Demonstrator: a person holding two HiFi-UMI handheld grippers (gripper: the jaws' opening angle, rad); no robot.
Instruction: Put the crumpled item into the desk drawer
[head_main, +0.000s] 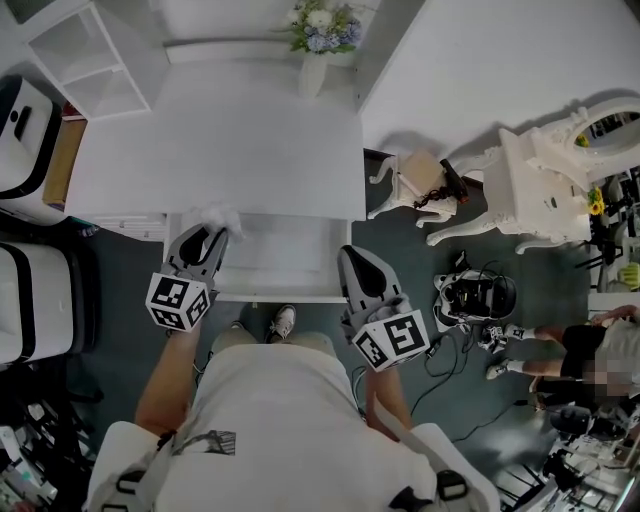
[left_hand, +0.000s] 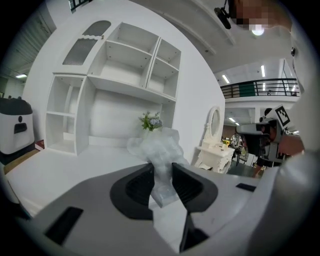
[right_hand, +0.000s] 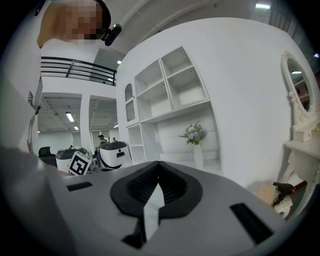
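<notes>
The right gripper (right_hand: 157, 189) hangs by the open drawer's (head_main: 290, 258) right front corner, jaws together and empty. The left gripper (left_hand: 162, 182) clamps the crumpled plastic (left_hand: 159, 149) above the drawer's left rear corner. Beyond lies the white desk (head_main: 230, 140), with flowers (head_main: 322, 28) at its back.

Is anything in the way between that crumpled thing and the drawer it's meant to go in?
Nothing visible. The left gripper holds the crumpled item just over the left end of the open drawer, which looks bare inside. The right gripper is at the drawer's right edge, off the path.
</notes>
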